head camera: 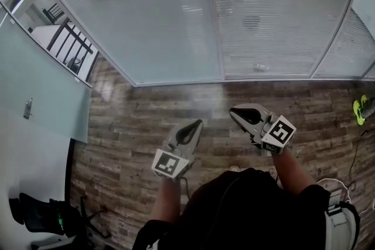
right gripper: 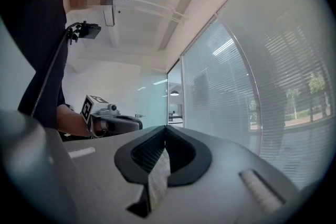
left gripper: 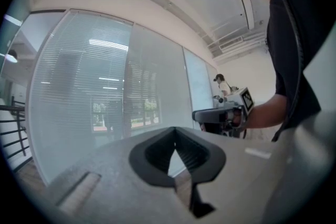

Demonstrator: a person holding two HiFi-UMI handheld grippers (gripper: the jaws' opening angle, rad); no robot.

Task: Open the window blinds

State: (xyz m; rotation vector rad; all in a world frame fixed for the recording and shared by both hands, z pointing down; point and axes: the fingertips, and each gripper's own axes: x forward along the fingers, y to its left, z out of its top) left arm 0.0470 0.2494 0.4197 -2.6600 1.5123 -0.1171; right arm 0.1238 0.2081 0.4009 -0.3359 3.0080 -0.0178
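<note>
Window blinds of pale horizontal slats (head camera: 263, 20) hang behind the tall glass wall straight ahead of the person, across a strip of brown wood-plank floor (head camera: 135, 126). Their slats run side to side, and both tools are well apart from the glass.

At far left stand a frosted glass partition (head camera: 41, 91) and, lower down, a black office chair (head camera: 41, 216), both clear of the path. The grey left tool (head camera: 190, 126) points toward the blinds. Its own view shows it clenched, tips touching and nothing between them (left gripper: 175, 134). A slim metal upright (head camera: 217, 20) divides the glass between the two tools. The grey right tool (head camera: 243, 113) sits slightly further forward, so it looks the nearer of the two. It is likewise clenched and empty (right gripper: 165, 131). Far right, a yellow-green object (head camera: 358, 109) lies on the floor, out of the way.

No cord, wand or knob for the blinds can be picked out. Finding that control seems the first need, and the glass may stand between tools and slats.
</note>
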